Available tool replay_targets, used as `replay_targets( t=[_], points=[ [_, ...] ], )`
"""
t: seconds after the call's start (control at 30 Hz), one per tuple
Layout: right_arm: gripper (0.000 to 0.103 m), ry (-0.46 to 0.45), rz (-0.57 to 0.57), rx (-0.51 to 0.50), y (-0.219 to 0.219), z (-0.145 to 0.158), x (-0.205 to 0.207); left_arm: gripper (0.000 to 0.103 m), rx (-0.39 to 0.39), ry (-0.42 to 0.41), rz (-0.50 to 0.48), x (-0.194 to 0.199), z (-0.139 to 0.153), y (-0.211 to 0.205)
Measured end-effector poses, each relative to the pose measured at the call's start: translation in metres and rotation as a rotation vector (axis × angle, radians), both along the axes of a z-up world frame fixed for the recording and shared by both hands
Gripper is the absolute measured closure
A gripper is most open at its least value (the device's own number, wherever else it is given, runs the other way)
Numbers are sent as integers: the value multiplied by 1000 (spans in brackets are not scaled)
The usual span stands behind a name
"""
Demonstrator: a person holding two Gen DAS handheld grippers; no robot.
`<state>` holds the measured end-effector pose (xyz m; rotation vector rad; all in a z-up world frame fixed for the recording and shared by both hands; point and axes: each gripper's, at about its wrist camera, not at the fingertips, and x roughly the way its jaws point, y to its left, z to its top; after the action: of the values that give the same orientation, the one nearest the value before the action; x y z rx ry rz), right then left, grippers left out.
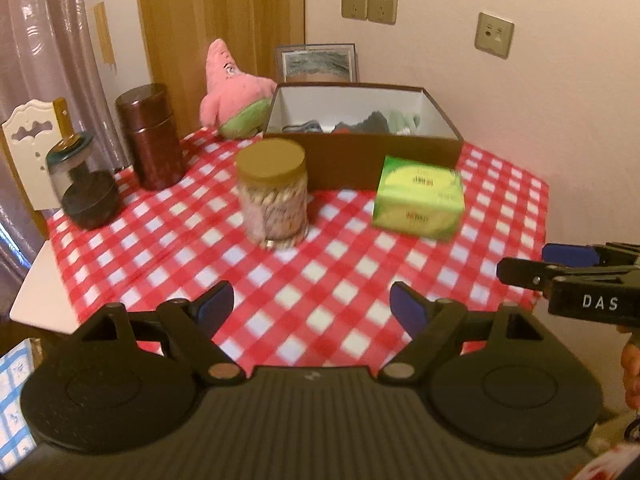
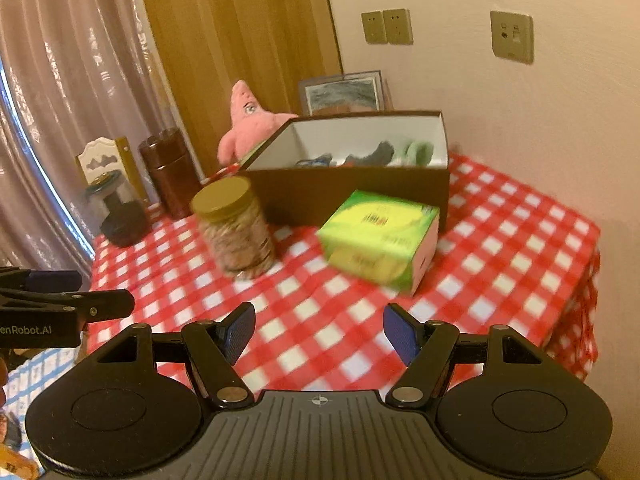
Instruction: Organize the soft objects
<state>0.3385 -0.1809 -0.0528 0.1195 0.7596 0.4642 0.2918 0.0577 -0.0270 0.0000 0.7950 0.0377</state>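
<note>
A pink star-shaped plush toy (image 1: 236,88) (image 2: 248,120) sits at the back of the checkered table, left of an open brown box (image 1: 360,160) (image 2: 352,196). Dark and pale green soft items (image 1: 372,122) (image 2: 384,152) lie inside the box. My left gripper (image 1: 312,304) hovers open over the near table edge, nothing between its blue pads (image 1: 216,302). My right gripper (image 2: 318,330) is likewise open and empty, well short of the box. Each gripper shows at the other view's edge.
A gold-lidded jar (image 1: 274,192) (image 2: 234,226) and a green tissue box (image 1: 418,202) (image 2: 380,236) stand in front of the brown box. A brown canister (image 1: 150,136), a glass jar (image 1: 70,164) and a dark bowl (image 1: 90,204) stand at the left. A framed picture (image 1: 316,62) leans on the wall.
</note>
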Motion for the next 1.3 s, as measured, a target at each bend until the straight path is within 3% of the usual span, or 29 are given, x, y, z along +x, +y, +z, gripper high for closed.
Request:
replay_targets(
  t=[0.27,0.6,1.3],
  points=[
    [32,42,-63,9,16,2,-82,19,-18,23,-33,-75,1,17],
    [32,80,-47,19,22,7,-134,19,-35,3,-16,-135,13,25],
    [32,82,34,34,-40,22,-220,19,-39,10,17,-224,25,-53]
  ],
)
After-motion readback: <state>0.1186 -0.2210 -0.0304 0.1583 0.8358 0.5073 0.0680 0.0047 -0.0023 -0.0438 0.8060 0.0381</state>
